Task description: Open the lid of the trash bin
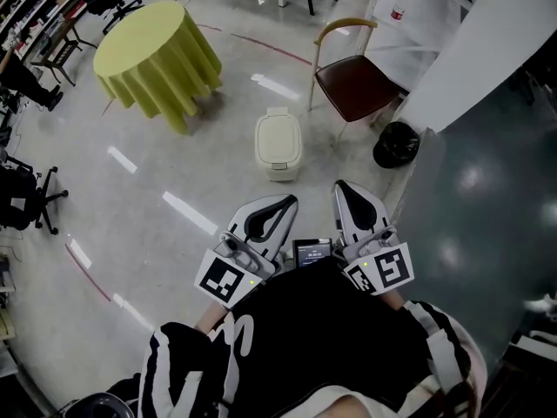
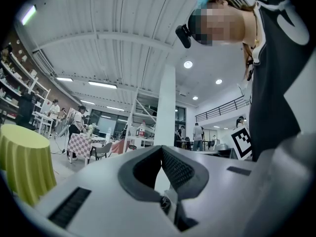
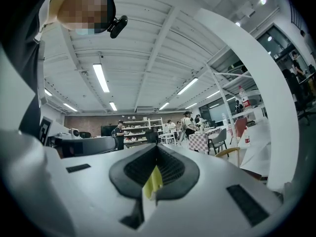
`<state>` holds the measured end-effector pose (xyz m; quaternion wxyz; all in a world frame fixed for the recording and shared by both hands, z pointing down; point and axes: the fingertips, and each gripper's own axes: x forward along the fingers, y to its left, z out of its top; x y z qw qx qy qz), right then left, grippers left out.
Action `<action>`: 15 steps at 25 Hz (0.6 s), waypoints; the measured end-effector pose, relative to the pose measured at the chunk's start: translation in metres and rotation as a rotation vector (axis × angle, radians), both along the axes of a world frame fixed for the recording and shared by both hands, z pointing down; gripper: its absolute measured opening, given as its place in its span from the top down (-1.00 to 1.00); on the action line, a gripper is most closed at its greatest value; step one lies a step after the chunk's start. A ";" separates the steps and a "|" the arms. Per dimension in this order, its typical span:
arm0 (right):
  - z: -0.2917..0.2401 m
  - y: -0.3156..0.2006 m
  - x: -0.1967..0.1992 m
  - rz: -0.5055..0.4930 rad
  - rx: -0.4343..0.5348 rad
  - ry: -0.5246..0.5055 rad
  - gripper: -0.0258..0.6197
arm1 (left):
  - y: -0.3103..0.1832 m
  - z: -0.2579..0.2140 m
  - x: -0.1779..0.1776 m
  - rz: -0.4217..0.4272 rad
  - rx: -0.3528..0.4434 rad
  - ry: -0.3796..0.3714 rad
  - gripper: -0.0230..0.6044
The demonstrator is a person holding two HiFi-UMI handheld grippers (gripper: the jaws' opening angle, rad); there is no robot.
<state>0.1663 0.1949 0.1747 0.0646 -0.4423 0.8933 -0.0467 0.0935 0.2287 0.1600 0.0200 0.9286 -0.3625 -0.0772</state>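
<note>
The trash bin (image 1: 278, 146) is a small cream-white bin standing on the grey floor ahead of me, its lid down. My left gripper (image 1: 280, 204) and right gripper (image 1: 342, 187) are held close to my body, well short of the bin and touching nothing. In the left gripper view the jaws of the left gripper (image 2: 161, 147) meet at the tip, with nothing held. The right gripper (image 3: 157, 146) is shut the same way, and a yellow sliver shows through its slit. Both gripper views point up at the ceiling and the room, so the bin is hidden in them.
A round table with a yellow-green cloth (image 1: 157, 50) stands to the bin's left. A chair with a brown seat (image 1: 358, 84) and a black round container (image 1: 396, 144) are to the right, beside a white-draped table (image 1: 487, 46). A black office chair (image 1: 24, 200) sits far left.
</note>
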 end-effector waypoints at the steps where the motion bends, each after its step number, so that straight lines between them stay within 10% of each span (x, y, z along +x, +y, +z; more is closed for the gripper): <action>1: -0.001 -0.001 -0.001 -0.001 -0.001 -0.001 0.91 | -0.001 0.000 -0.001 0.000 -0.001 0.000 0.90; 15: 0.004 -0.012 -0.005 -0.027 -0.011 -0.005 0.91 | -0.012 0.003 -0.005 -0.036 -0.008 -0.009 0.90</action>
